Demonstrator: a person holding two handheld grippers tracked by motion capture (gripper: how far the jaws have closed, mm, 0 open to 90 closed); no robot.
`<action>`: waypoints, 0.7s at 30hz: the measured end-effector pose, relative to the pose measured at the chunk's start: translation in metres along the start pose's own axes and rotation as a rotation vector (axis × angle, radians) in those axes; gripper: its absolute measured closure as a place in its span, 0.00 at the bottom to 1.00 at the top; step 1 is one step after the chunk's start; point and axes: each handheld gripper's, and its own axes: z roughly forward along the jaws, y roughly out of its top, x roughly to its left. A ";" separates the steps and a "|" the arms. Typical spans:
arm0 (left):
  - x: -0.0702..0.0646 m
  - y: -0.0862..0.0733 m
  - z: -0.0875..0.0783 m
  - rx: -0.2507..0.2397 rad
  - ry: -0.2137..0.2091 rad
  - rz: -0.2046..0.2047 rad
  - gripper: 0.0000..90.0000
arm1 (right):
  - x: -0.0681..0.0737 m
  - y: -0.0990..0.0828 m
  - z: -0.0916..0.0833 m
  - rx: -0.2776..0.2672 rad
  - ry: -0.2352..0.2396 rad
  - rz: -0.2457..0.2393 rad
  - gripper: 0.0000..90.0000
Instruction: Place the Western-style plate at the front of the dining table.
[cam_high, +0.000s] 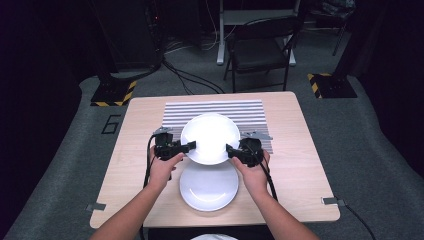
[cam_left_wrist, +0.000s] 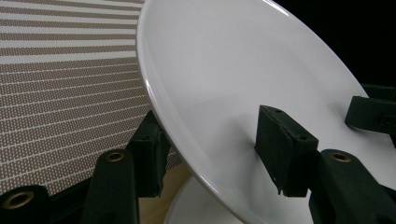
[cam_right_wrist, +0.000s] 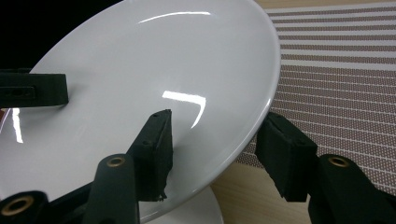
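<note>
In the high view, the left gripper (cam_high: 189, 147) grips the plate (cam_high: 210, 137) at its 9 o'clock rim and the right gripper (cam_high: 229, 149) grips it at 3 o'clock; the plate is held above the table (cam_high: 135, 150), partly over the striped mat (cam_high: 215, 110), with a second plate (cam_high: 209, 187) lying on the table at its 6 o'clock. In the left gripper view, the jaws stand narrow, one above and one below the plate's (cam_left_wrist: 224, 70) rim. In the right gripper view, the jaws likewise straddle the plate's (cam_right_wrist: 154, 70) rim, the mat (cam_right_wrist: 336, 70) at 3 o'clock.
</note>
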 end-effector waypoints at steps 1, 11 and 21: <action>0.000 0.001 0.001 -0.006 -0.005 -0.010 0.51 | 0.000 0.001 0.000 -0.002 -0.001 0.001 0.51; 0.005 0.012 0.005 -0.009 0.009 -0.012 0.51 | -0.001 0.013 0.007 -0.001 -0.010 -0.010 0.51; 0.012 0.016 0.010 -0.020 0.005 -0.042 0.52 | -0.001 0.021 0.014 -0.002 -0.013 -0.020 0.51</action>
